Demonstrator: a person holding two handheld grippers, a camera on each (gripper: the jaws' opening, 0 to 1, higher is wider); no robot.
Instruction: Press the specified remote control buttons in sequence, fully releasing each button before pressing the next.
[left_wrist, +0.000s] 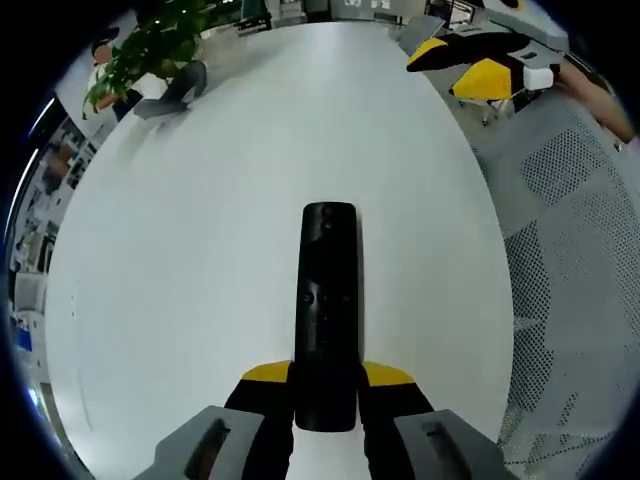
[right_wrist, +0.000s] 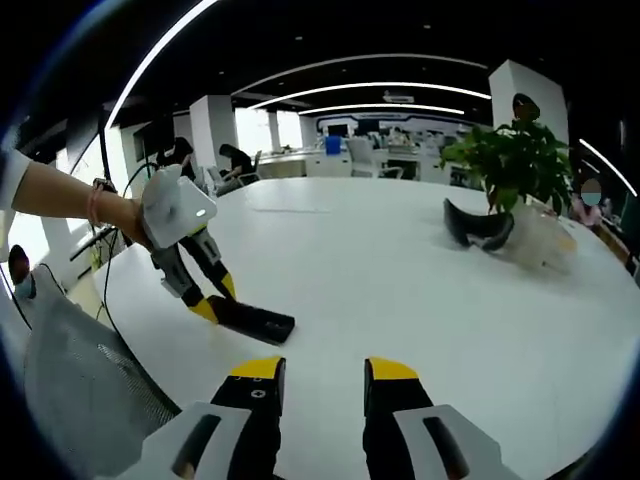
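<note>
Left hand-held gripper (left_wrist: 325, 400) clamps near end of remote (left_wrist: 327, 300); long axis runs straight ahead, far end low over white bench (left_wrist: 180, 250). Right hand-held gripper (right_wrist: 322, 372) empty, jaws narrowly parted; remote (right_wrist: 250, 322) lies ahead-left, near. Right does pressing, likely.

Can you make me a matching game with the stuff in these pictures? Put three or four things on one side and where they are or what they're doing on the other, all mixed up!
Things:
1. remote control
2. left gripper
3. right gripper
4. potted plant

States:
A. open, holding nothing
B. standing at the far side of the table
C. black, lying on the white table
D. shut on the near end of the remote

Pairs: 1-C, 2-D, 3-A, 4-B
</note>
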